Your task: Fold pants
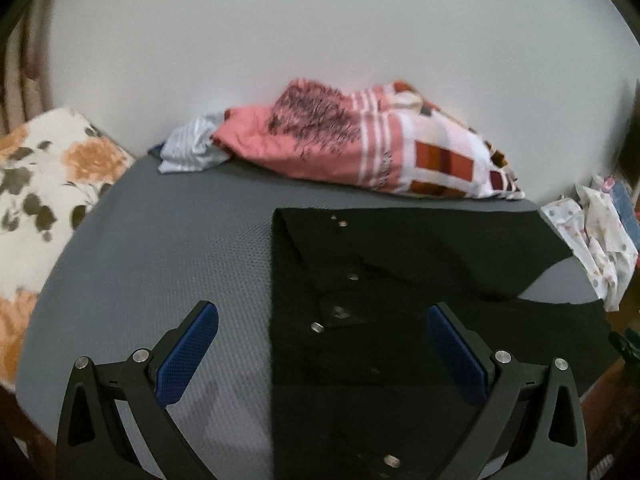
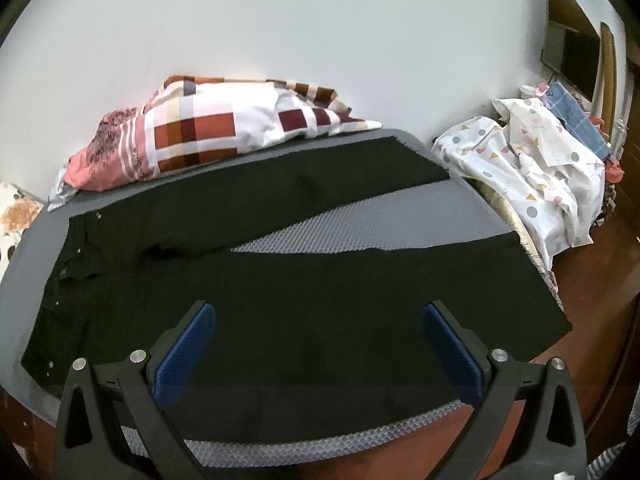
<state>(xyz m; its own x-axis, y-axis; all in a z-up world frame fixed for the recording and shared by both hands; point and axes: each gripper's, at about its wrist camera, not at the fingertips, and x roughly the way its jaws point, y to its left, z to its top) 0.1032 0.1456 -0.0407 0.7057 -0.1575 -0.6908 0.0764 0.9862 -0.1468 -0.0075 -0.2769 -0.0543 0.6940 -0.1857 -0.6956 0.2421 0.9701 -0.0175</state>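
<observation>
Black pants (image 2: pixel 280 280) lie spread flat on a grey mat (image 2: pixel 420 216), waist to the left, legs splayed apart to the right. In the left wrist view the waist end of the pants (image 1: pixel 360 280) with silver buttons lies ahead. My left gripper (image 1: pixel 322 320) is open and empty, hovering above the waistband edge. My right gripper (image 2: pixel 318 320) is open and empty, hovering above the near leg close to the mat's front edge.
A pink and checkered cloth pile (image 1: pixel 360 140) lies at the back by the white wall. A floral cushion (image 1: pixel 44 168) sits left. A white dotted cloth heap (image 2: pixel 532 168) lies right of the mat. Brown floor (image 2: pixel 592 280) shows to the right.
</observation>
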